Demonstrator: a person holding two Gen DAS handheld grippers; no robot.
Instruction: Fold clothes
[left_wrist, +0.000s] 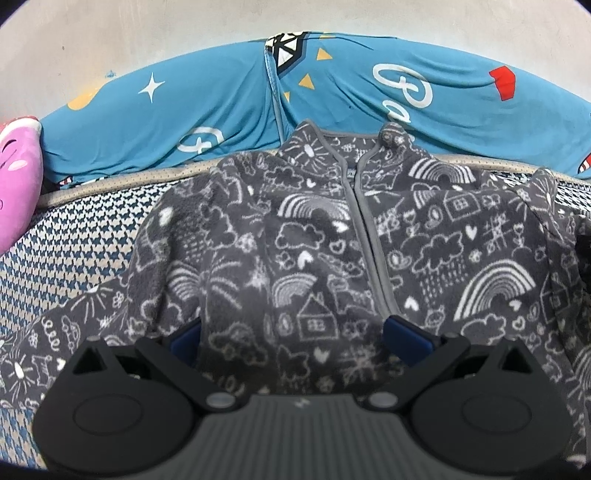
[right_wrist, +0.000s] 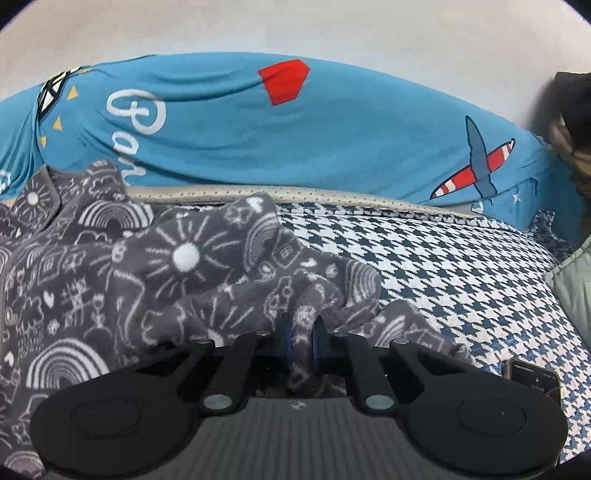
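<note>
A grey fleece jacket (left_wrist: 317, 236) with white doodle prints lies front up, zipped, on a houndstooth bed cover (left_wrist: 81, 236). My left gripper (left_wrist: 295, 336) hovers over its lower front, jaws wide open, blue pads on either side of a fabric ridge, clamping nothing. In the right wrist view the jacket's sleeve (right_wrist: 207, 266) is bunched up and folded inward. My right gripper (right_wrist: 303, 338) is shut on a pinch of that sleeve fabric near its end.
A blue cartoon-print quilt (left_wrist: 229, 107) is heaped along the wall behind the jacket. A pink plush (left_wrist: 18, 184) sits at the far left. A phone (right_wrist: 533, 374) and a pale green cloth (right_wrist: 572, 288) lie at the right on the houndstooth cover (right_wrist: 461, 266).
</note>
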